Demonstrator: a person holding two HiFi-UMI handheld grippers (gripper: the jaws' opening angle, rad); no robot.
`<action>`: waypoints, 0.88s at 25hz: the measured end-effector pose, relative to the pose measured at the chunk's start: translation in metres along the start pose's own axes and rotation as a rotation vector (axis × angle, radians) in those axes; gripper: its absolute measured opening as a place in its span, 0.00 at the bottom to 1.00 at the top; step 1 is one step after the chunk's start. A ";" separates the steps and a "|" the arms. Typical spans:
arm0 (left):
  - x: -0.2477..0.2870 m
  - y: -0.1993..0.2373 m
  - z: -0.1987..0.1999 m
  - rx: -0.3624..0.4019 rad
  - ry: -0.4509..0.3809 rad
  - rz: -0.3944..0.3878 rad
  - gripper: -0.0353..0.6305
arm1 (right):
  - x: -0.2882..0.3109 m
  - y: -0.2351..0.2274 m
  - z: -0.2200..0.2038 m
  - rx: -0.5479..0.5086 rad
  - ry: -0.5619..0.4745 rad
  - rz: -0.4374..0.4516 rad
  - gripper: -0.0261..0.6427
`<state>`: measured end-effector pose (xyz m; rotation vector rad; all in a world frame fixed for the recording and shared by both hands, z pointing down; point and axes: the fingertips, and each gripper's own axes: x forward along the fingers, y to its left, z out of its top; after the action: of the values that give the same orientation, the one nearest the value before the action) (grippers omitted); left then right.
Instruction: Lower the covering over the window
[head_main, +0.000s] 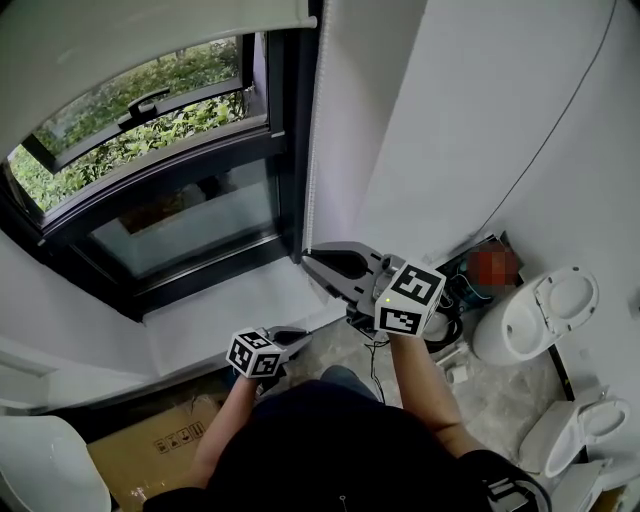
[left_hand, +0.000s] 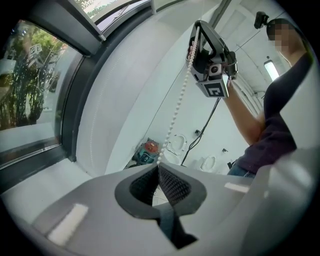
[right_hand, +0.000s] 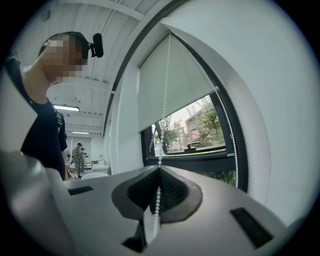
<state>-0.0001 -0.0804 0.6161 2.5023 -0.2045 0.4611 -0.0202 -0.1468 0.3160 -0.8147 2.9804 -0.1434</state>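
Observation:
The pale roller blind (head_main: 150, 30) hangs about halfway down the window (head_main: 170, 200); in the right gripper view the roller blind (right_hand: 170, 85) covers the upper glass. Its white bead chain (head_main: 313, 130) drops beside the frame. My right gripper (head_main: 305, 260) is shut on the bead chain (right_hand: 164, 110), which runs straight through its jaws. Lower down, my left gripper (head_main: 300, 338) is shut on the same bead chain (left_hand: 175, 112), which comes taut out of its closed tips. The right gripper (left_hand: 197, 25) shows above it, tips up.
A white sill (head_main: 230, 310) lies under the window. Toilets (head_main: 535, 315) stand on the floor at right beside a red and green tool (head_main: 485, 265) and cables. A cardboard box (head_main: 150, 450) sits lower left. People (right_hand: 78, 152) stand far back in the room.

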 end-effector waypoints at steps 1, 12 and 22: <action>0.001 0.000 0.001 0.005 -0.002 0.003 0.07 | -0.001 -0.002 0.000 0.007 -0.005 -0.002 0.06; 0.001 -0.011 0.011 0.051 -0.056 -0.018 0.19 | -0.001 -0.010 -0.059 0.061 0.136 0.004 0.06; -0.050 -0.026 0.091 0.045 -0.398 -0.047 0.23 | 0.006 -0.007 -0.110 0.076 0.264 0.023 0.06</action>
<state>-0.0142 -0.1090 0.5137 2.6151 -0.2910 -0.0578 -0.0292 -0.1475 0.4263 -0.8115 3.2025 -0.3903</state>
